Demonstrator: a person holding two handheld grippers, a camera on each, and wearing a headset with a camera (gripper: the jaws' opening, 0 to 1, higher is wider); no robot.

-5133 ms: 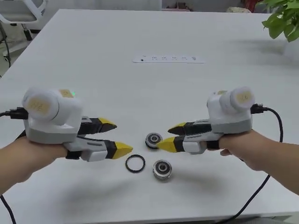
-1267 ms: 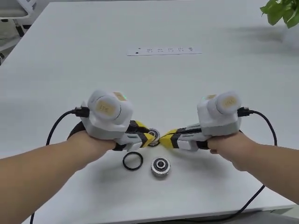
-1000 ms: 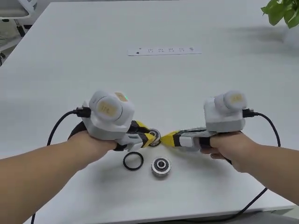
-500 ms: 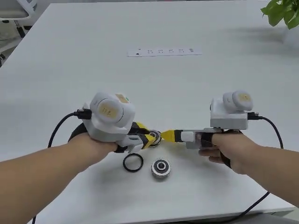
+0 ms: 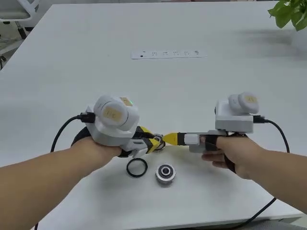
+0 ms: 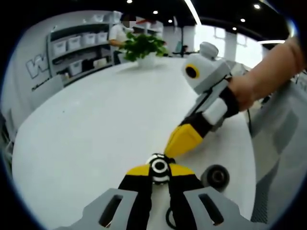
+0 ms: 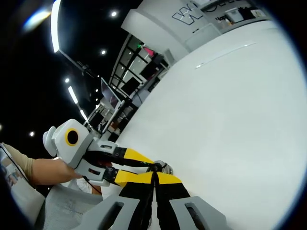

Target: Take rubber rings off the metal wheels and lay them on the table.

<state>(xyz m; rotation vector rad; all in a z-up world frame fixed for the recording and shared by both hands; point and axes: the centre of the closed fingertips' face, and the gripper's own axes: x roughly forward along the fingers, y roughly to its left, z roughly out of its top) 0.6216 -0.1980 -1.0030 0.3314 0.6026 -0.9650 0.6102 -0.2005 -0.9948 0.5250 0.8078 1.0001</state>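
Held wheel: metal wheel (image 6: 159, 166), lifted just above the table (image 5: 144, 91) at the near middle, between the two grippers.
Wheel axis: the round face looks back along the left jaws, so the axle appears to run in line with them; a short disc, with no long side to speak of.
Rubber ring on held wheel: a dark band encircles the pale hub; judged not yet stripped.
Left gripper (image 6: 159, 170): jaws closed to the wheel's width, one yellow tip on each side of the rim. This steadies the wheel and leaves its rim exposed toward the other tool.
Right gripper (image 7: 154, 173): jaws brought together, tips against the wheel's rim from the opposite side, lying nearly level. Probable purpose: to catch the band and peel it. Whether rubber is nipped between the tips cannot be told.
Loose ring (image 5: 137, 167): flat on the table, just nearer the person than the held wheel.
Second wheel (image 5: 165, 173): face up on the table, just beside the loose ring.
Power strip (image 5: 168, 52): well apart, at the far side of the table.
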